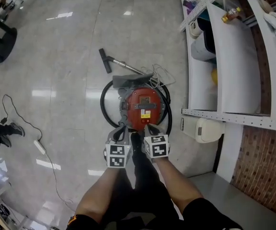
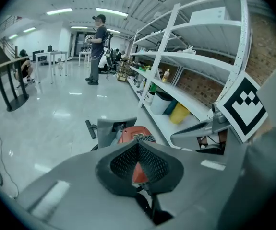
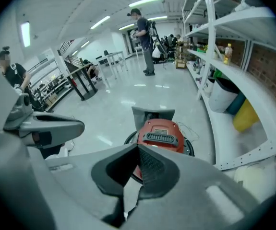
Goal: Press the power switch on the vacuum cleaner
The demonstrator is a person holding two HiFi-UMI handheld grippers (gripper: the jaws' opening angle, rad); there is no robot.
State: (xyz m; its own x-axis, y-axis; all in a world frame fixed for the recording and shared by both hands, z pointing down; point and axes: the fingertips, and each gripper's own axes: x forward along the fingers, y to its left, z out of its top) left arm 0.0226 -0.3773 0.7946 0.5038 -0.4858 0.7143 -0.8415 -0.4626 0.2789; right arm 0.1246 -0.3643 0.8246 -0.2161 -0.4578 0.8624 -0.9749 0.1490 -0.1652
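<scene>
A round red vacuum cleaner [image 1: 145, 107] sits on the shiny floor just ahead of me. A black hose loops around it, and its wand and floor nozzle [image 1: 105, 60] lie beyond. I cannot pick out the power switch. My left gripper [image 1: 120, 132] and right gripper [image 1: 150, 128] hover side by side over the near edge of the vacuum, apart from it. In the left gripper view the left gripper [image 2: 138, 145] has its jaws together and empty, with the red body [image 2: 134, 134] beyond. The right gripper [image 3: 138, 148] is also shut and empty, and the vacuum [image 3: 159, 132] lies just past it.
White shelving [image 1: 234, 56] with bins and bottles runs along the right. A white appliance [image 1: 207, 129] stands at its foot. A thin cable with a white power strip [image 1: 39, 146] trails at the left near someone's shoe [image 1: 14, 128]. A black stool [image 1: 1, 37] stands far left. A person [image 2: 98, 47] stands in the distance.
</scene>
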